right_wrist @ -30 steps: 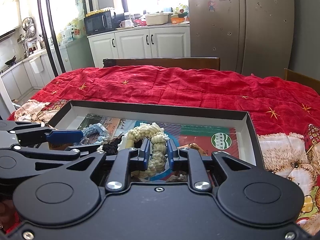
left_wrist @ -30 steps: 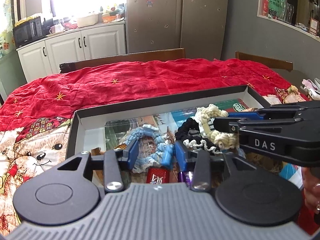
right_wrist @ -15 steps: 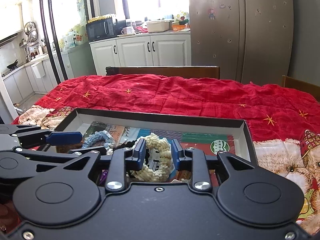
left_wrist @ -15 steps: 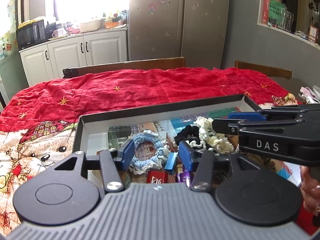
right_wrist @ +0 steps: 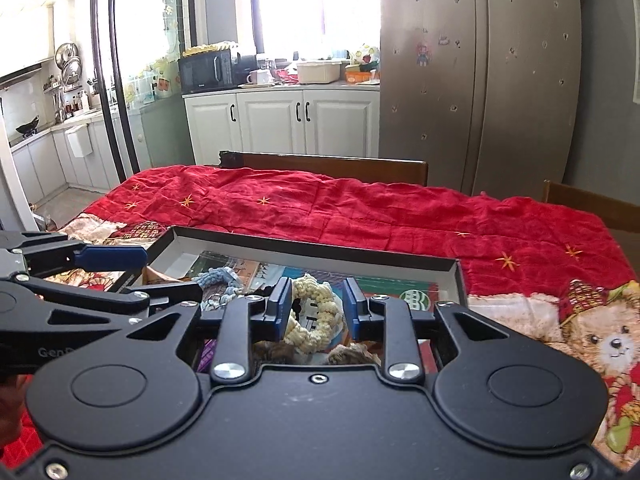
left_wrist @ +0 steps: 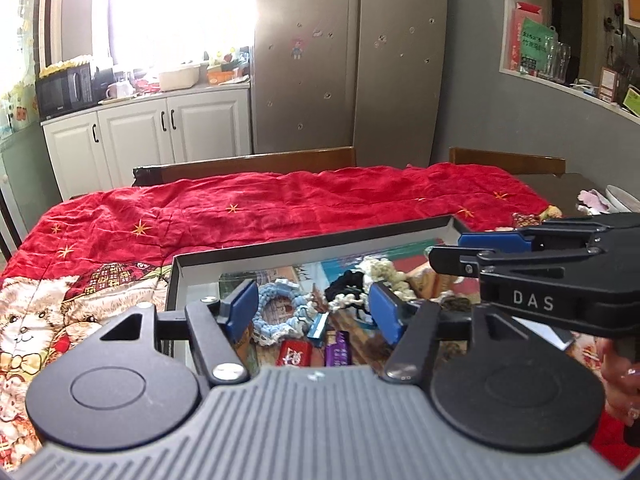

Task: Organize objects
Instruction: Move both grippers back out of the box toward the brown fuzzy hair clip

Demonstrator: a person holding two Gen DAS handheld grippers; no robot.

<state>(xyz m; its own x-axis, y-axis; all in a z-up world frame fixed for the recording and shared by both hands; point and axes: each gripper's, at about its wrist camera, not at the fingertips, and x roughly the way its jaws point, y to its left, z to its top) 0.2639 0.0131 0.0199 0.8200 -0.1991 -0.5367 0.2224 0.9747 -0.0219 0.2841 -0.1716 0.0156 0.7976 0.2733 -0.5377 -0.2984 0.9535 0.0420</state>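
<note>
A red quilt covers the table, cabinets and fridge behind. At lower centre, a box holds a blue scrunchie, cream scrunchie and candy. The left gripper is opening over them, empty; the right gripper is parted and grasps nothing, crossing the left view's right side.

Red quilted cloth with gold stars and teddy-bear print covers the desk. Shallow black-rimmed box with white inner walls contains a cream crocheted ring and a light-blue crocheted ring.
</note>
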